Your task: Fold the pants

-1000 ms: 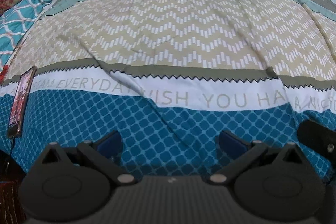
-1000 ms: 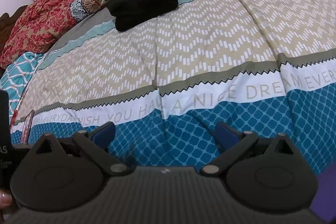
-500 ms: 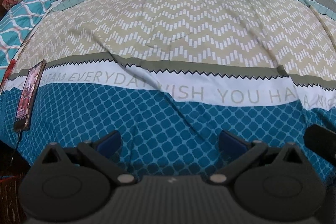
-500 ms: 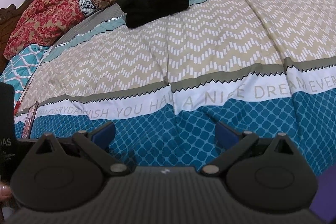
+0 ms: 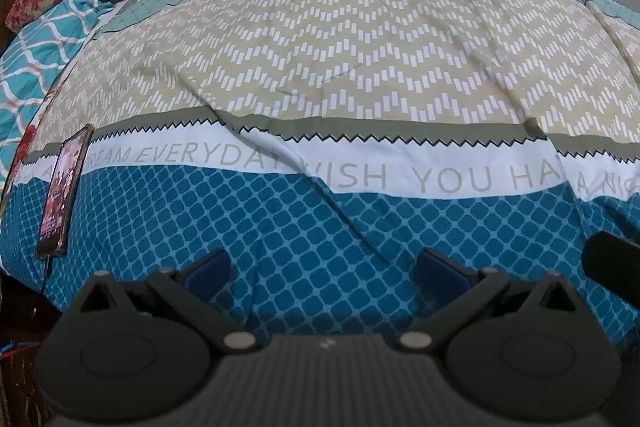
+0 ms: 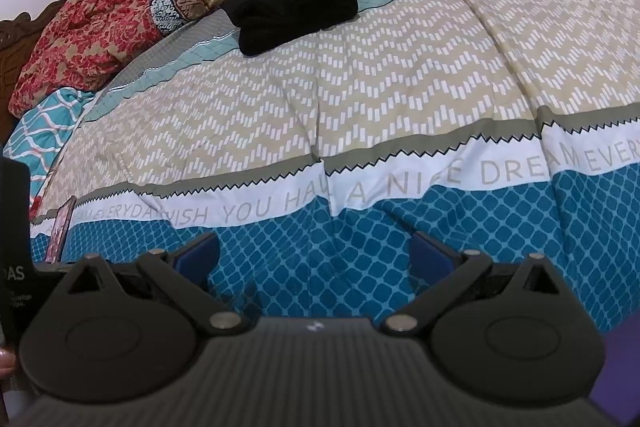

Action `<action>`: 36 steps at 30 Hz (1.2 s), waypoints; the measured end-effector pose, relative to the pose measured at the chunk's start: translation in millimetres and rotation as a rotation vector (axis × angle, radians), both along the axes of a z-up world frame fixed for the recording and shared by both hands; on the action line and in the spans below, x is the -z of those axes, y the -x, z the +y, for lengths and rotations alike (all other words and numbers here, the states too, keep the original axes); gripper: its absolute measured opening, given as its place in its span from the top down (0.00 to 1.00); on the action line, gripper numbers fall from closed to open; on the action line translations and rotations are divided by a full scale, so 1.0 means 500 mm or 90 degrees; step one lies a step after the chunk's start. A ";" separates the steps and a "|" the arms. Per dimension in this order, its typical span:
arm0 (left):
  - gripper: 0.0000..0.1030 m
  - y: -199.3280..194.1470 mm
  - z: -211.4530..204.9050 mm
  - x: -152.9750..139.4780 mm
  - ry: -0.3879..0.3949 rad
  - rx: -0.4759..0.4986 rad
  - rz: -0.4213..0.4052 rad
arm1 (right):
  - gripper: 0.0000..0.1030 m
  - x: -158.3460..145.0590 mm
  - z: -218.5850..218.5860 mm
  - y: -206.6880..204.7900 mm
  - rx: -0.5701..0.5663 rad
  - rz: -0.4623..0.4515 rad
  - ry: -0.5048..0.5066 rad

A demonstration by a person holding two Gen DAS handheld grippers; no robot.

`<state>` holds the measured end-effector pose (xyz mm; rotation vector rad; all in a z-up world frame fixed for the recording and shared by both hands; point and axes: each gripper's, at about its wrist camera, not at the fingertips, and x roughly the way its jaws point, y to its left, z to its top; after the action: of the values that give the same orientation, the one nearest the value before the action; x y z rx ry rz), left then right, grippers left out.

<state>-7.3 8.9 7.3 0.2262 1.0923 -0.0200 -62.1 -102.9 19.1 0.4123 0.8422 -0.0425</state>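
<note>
Blue pads line the 2 fingers of the left gripper (image 5: 322,269), which stand wide apart with nothing between them, hovering over the teal lattice band of the comforter (image 5: 320,75). The right gripper (image 6: 314,253) is posed the same way: its 2 blue-padded fingers are spread, holding nothing, above the same teal band at the near edge of the bed. Both point forward across the bed, level with each other; the left view catches a dark part of the right tool at its right edge, and the right view shows the left tool's black body at its left edge.

Beyond the teal band runs a white strip printed with grey lettering, then a beige chevron section. A phone (image 5: 62,197) lies at the comforter's left edge, screen lit. The pants (image 6: 294,3), black and already folded into a thick bundle, sit at the far side on the grey and pale-teal stripes, well apart from both grippers. Behind them is a heap of red floral bedding (image 6: 92,31).
</note>
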 end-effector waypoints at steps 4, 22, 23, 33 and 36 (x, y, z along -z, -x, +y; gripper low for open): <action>0.00 0.000 -0.009 -0.004 -0.001 0.014 0.010 | 0.01 0.001 -0.006 0.002 0.002 0.000 -0.005; 0.00 0.003 -0.017 -0.011 0.008 0.025 0.029 | 0.01 -0.016 -0.017 0.009 0.016 -0.025 -0.003; 0.00 0.004 -0.017 -0.011 0.008 0.026 0.030 | 0.01 -0.016 -0.018 0.009 0.017 -0.026 -0.003; 0.00 0.011 -0.024 -0.007 -0.002 0.046 0.035 | 0.01 -0.013 -0.021 0.012 0.024 -0.022 -0.008; 0.00 0.011 -0.025 -0.007 -0.005 0.048 0.034 | 0.01 -0.011 -0.022 0.012 0.028 -0.020 -0.011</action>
<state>-13.0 -3.6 10.6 0.2742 1.1369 -0.0892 -68.4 -113.7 24.7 0.4468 0.8038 -0.0688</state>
